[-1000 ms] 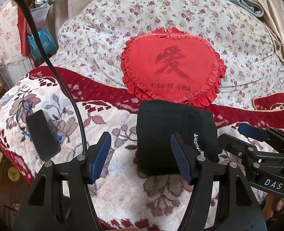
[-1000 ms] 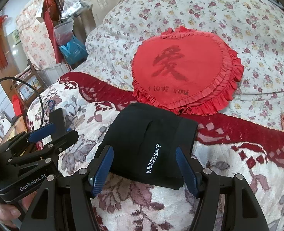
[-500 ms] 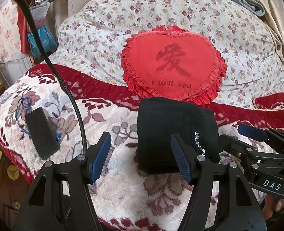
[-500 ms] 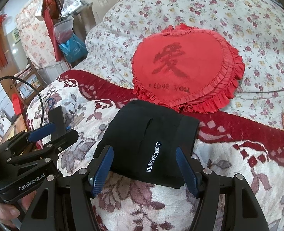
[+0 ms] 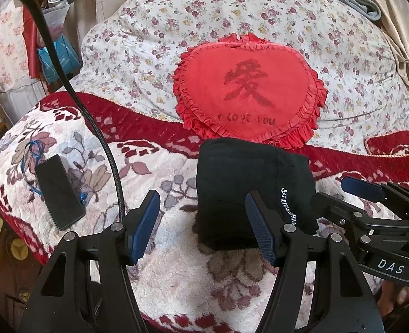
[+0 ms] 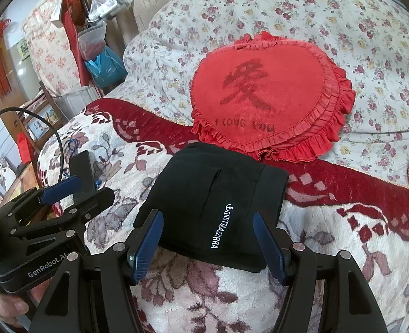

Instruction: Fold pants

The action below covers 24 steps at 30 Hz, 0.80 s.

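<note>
Nothing has moved since a second ago — both grippers keep their spot, pants unchanged. Black pants (image 6: 212, 208) lie folded into a compact block on the floral blanket (image 6: 329, 249), far edge touching the red heart pillow (image 6: 268, 97). Right gripper (image 6: 207, 241) hovers at the near edge, jaws wide, holding nothing. Left gripper (image 5: 201, 224) sits just left of the block, jaws wide, empty too. Phone (image 5: 58, 191) lies on the blanket well to the left — black cable (image 5: 93, 127) arcs past it.
</note>
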Motion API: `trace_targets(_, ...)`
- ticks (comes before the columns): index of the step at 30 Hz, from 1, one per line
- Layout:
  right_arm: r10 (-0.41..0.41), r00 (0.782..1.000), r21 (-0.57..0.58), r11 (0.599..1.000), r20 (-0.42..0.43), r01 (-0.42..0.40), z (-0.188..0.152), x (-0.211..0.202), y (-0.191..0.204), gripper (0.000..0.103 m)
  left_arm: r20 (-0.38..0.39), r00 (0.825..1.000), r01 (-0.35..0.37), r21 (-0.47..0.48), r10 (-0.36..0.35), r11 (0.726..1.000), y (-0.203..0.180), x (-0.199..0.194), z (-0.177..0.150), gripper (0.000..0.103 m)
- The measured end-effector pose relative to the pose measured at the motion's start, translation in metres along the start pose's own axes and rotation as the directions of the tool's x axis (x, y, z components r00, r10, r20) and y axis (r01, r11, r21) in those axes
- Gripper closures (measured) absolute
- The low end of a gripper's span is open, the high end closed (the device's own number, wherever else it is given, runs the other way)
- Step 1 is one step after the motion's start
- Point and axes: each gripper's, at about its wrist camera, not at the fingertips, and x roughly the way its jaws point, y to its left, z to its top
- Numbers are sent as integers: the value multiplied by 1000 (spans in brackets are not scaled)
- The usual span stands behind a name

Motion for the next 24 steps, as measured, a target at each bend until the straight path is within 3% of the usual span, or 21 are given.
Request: trace_targets(24, 0, 1000, 12, 1000, -18, 0, -1, 12, -8, 38, -4, 1000, 3, 12, -3, 1000, 3, 9, -1, 39)
